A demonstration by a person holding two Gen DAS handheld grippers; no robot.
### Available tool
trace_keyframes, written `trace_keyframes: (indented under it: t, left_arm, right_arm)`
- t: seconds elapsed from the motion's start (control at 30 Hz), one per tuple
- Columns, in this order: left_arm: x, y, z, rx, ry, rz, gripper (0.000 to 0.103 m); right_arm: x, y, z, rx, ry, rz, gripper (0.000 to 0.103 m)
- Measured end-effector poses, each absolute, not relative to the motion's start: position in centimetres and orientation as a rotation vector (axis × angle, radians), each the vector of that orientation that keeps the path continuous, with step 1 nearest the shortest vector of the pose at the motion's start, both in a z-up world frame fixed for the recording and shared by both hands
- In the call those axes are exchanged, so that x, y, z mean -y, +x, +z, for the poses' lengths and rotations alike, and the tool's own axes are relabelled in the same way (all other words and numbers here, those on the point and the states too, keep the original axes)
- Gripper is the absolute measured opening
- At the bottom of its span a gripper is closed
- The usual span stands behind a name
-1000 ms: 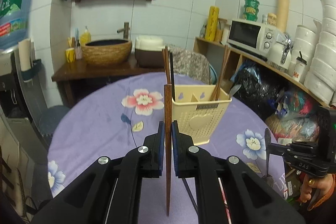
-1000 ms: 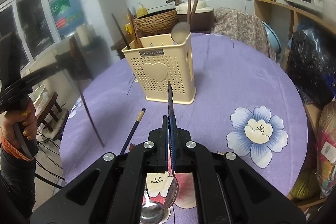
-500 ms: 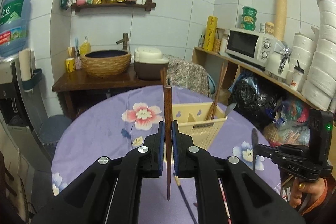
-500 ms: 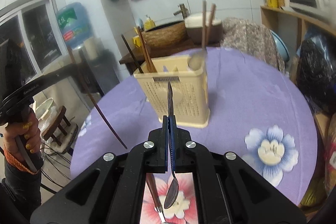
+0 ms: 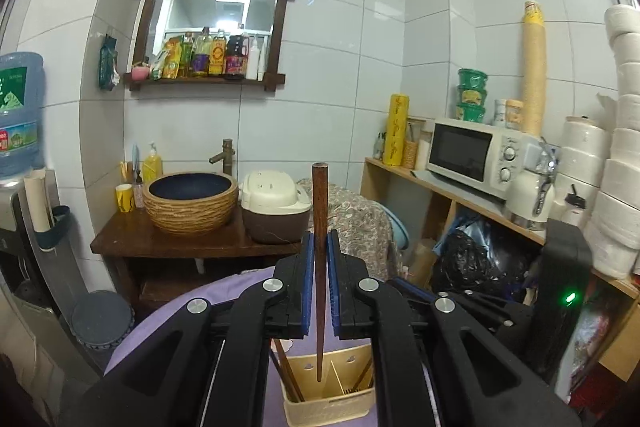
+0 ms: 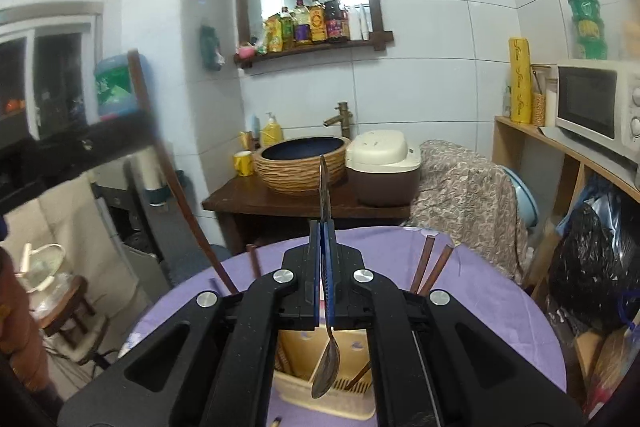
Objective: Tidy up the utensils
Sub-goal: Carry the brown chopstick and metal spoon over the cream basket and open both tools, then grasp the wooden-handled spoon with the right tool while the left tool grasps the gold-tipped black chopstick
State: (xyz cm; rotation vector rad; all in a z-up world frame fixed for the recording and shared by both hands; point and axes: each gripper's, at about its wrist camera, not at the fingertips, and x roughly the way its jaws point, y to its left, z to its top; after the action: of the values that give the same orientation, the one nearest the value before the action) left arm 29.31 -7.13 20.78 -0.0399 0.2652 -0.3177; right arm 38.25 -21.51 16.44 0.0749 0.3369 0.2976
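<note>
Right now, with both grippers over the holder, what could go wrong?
The chopstick tip hangs near a divider in the holder; it might catch there. The spoon bowl hangs over chopsticks already inside and may snag on them. Both grippers crowd one small holder, so they could bump.

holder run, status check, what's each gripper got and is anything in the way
Left gripper shut on chopstick, tip over holder. Right gripper shut on spoon, bowl above holder. Chopsticks already inside; nothing blocking.

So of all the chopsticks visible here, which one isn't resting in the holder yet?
The chopstick clamped upright in the left gripper, its tip hanging above the cream holder. The other chopsticks lean inside the holder's compartments.
</note>
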Motion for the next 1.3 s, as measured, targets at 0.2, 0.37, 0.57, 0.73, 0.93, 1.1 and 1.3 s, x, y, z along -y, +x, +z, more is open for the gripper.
trace_keyframes:
  t: [0.2, 0.37, 0.57, 0.73, 0.93, 1.1, 1.3]
  left_arm:
    - [7.8, 30.4, 16.4, -0.307, 0.001, -0.297, 0.008]
    - [7.5, 30.1, 13.7, -0.352, 0.043, -0.303, 0.008]
    - [8.1, 29.8, 12.1, -0.387, 0.114, -0.311, 0.008]
    - [7.8, 28.7, 12.2, -0.356, 0.16, -0.308, 0.009]
    - [4.4, 26.6, 12.3, -0.343, 0.072, -0.279, 0.048]
    - [2.3, 24.0, 11.1, -0.335, 0.026, -0.261, 0.06]
    - [0.8, 21.3, 7.0, -0.394, 0.01, -0.213, 0.068]
  right_arm:
    - [21.0, 40.1, 12.1, -0.41, 0.039, 0.279, 0.003]
    - [20.8, 39.1, 10.5, -0.456, -0.038, 0.262, 0.003]
    - [20.5, 37.9, 9.7, -0.488, -0.123, 0.259, 0.003]
    - [20.5, 37.0, 9.8, -0.486, -0.171, 0.252, 0.014]
    - [22.5, 33.7, 10.4, -0.426, -0.117, 0.239, 0.06]
    - [22.6, 29.7, 8.7, -0.442, -0.128, 0.265, 0.068]
    - [21.5, 26.6, 3.9, -0.575, -0.152, 0.345, 0.068]
